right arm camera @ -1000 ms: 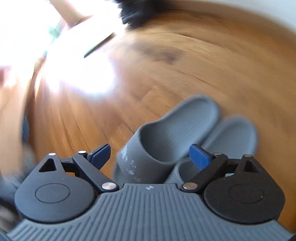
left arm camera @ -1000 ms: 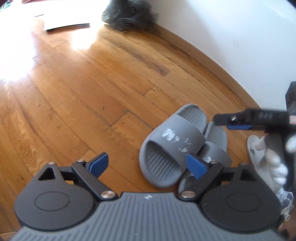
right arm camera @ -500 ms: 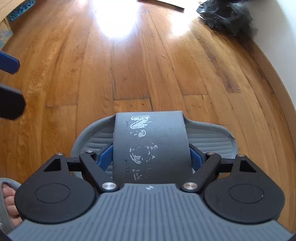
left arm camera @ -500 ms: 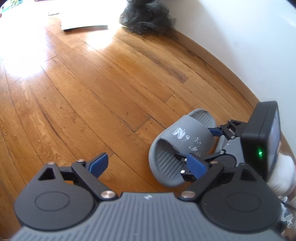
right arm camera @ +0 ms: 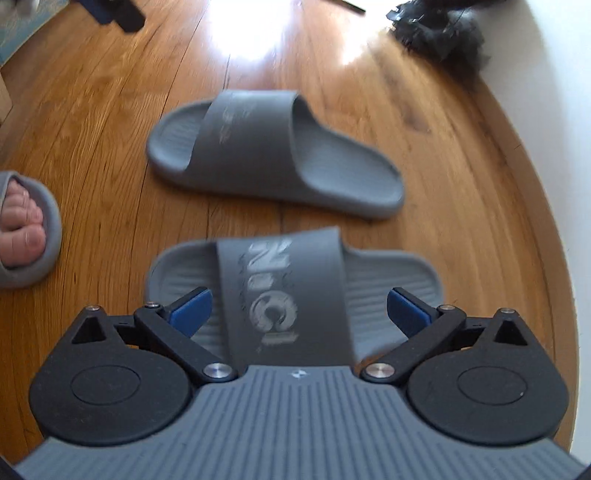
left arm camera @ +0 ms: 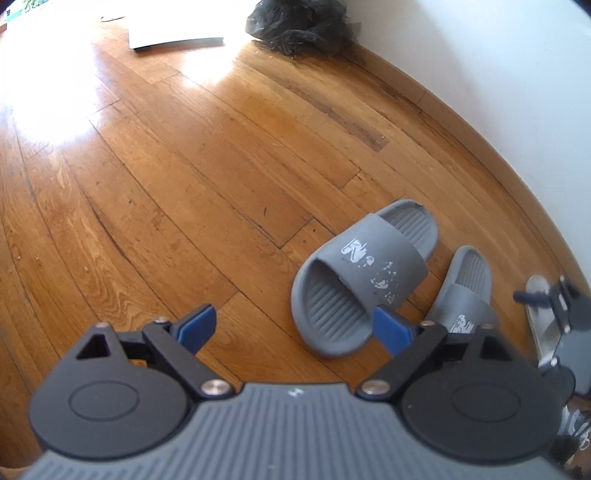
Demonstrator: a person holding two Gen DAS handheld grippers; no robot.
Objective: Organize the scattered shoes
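- Right wrist view: the right hand-held gripper (right arm camera: 299,308) is pointing down at a grey moulded-foam slide sandal with a worn white logo on its strap (right arm camera: 291,295), which is lying flat on the wooden plank floor (right arm camera: 110,110).
- Its jaws are opening wide; the strap is sitting between the blue pads (right arm camera: 190,306) with a clear gap on each side, so nothing is being gripped.
- A second grey foam slide sandal (right arm camera: 273,151) is lying just beyond the first, near it but not touching, and angled differently, so the pair is not looking squarely lined up.
- At the left edge, a person's bare toes in a light grey slipper (right arm camera: 26,229) are showing, close to the sandals.
- Left wrist view: the left hand-held gripper (left arm camera: 295,328) is hovering with its jaws wide and empty over bare floor, to the left of the two sandals.
- From this side the larger-looking sandal (left arm camera: 364,275) is lying nearer the left hand-held gripper, and its mate (left arm camera: 465,291) is lying to the right, close to the pale baseboard and white wall (left arm camera: 498,74).
- A crumpled black plastic bag (left arm camera: 299,26) is sitting far off against the wall.
- Risks, as a judgement: the right pads are hanging low beside the strap, so pulling away sideways could be catching it and dragging the sandal out of place.
- A nudge from either hand-held gripper could be sliding the light foam across the smooth floor, and the nearby foot could be bumping the pair.
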